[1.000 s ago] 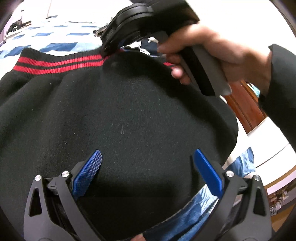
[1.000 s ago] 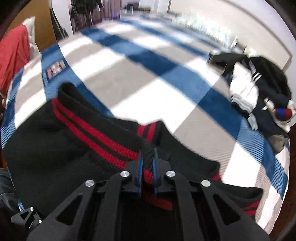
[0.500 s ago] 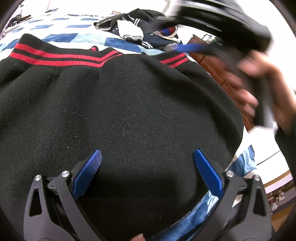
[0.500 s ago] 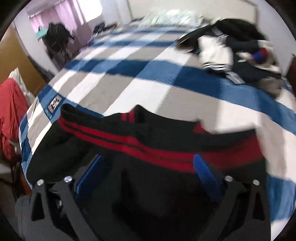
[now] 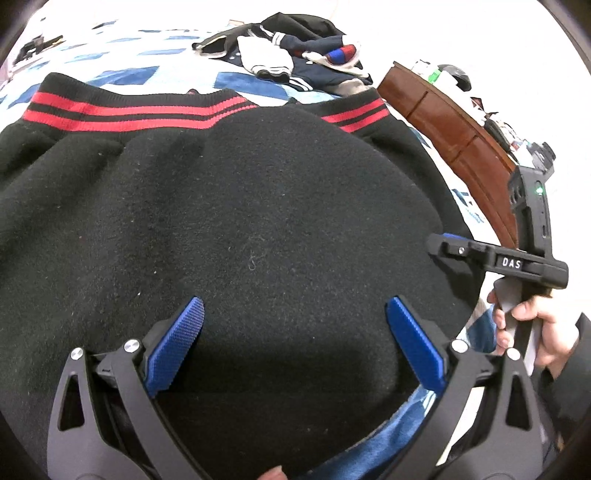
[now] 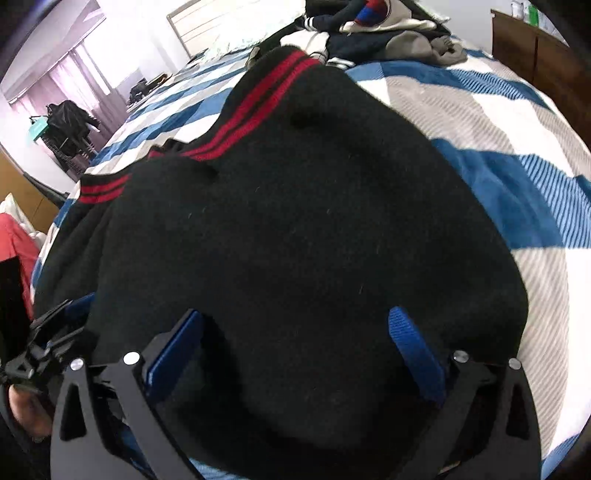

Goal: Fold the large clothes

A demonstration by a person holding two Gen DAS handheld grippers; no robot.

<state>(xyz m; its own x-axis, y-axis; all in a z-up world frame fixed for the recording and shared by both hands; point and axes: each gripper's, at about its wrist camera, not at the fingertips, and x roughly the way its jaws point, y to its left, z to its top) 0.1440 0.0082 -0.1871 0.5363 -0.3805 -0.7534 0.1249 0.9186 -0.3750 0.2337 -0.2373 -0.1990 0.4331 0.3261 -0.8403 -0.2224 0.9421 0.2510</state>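
A black jacket (image 5: 258, 206) with red-striped ribbed trim (image 5: 122, 110) lies folded on the bed and fills both views; it also shows in the right wrist view (image 6: 314, 229). My left gripper (image 5: 295, 332) is open and empty, low over the jacket's near edge. My right gripper (image 6: 295, 339) is open and empty over the jacket's near right part. The right gripper also shows at the right edge of the left wrist view (image 5: 443, 240), held beside the jacket's right side.
The bed has a blue, white and grey checked cover (image 6: 498, 122). A pile of other clothes (image 5: 295, 62) lies at the far side, and also shows in the right wrist view (image 6: 380, 33). A brown wooden cabinet (image 5: 454, 122) stands right of the bed. Red cloth (image 6: 18, 251) lies at far left.
My right gripper let go of the red-striped hem, opened, and swung back to the jacket's near right side. The hem now lies flat across the far edge. My left gripper stayed still and open.
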